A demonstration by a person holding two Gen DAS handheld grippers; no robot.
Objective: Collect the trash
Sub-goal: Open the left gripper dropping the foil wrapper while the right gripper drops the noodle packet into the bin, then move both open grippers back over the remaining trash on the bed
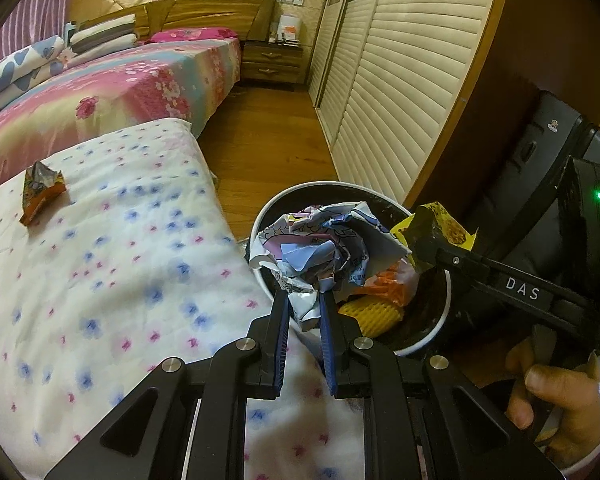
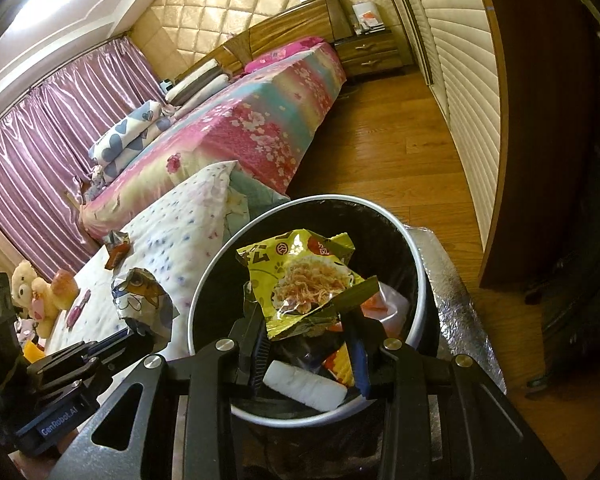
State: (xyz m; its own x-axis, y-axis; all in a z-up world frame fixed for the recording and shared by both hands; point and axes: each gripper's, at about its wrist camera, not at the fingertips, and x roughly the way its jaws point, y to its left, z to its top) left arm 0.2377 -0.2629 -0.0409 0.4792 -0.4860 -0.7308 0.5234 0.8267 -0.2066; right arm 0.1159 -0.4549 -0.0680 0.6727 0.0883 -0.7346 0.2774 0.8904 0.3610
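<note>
A round bin (image 1: 320, 184) with a black liner stands beside the white flowered bed cover. Over its near rim my left gripper (image 1: 304, 294) is shut on a crumpled blue-and-white cartoon wrapper (image 1: 320, 248). The right wrist view shows that gripper (image 2: 144, 332) and wrapper (image 2: 140, 292) left of the bin (image 2: 422, 280). My right gripper (image 2: 306, 320) is shut on a yellow-green snack bag (image 2: 300, 280) above the bin's mouth. The left wrist view shows it (image 1: 424, 240) gripping the bag (image 1: 436, 224) from the right. An orange wrapper (image 1: 40, 192) (image 2: 118, 248) lies on the cover.
Inside the bin are a white foam piece (image 2: 304, 388), yellow foam netting (image 1: 372, 316) and orange packaging. A pink floral bed (image 1: 140, 80), slatted wardrobe doors (image 1: 400, 80), a nightstand (image 1: 272, 62), plush toys (image 2: 40, 292) and a silver foil mat (image 2: 452, 280) surround bare wood floor (image 1: 268, 140).
</note>
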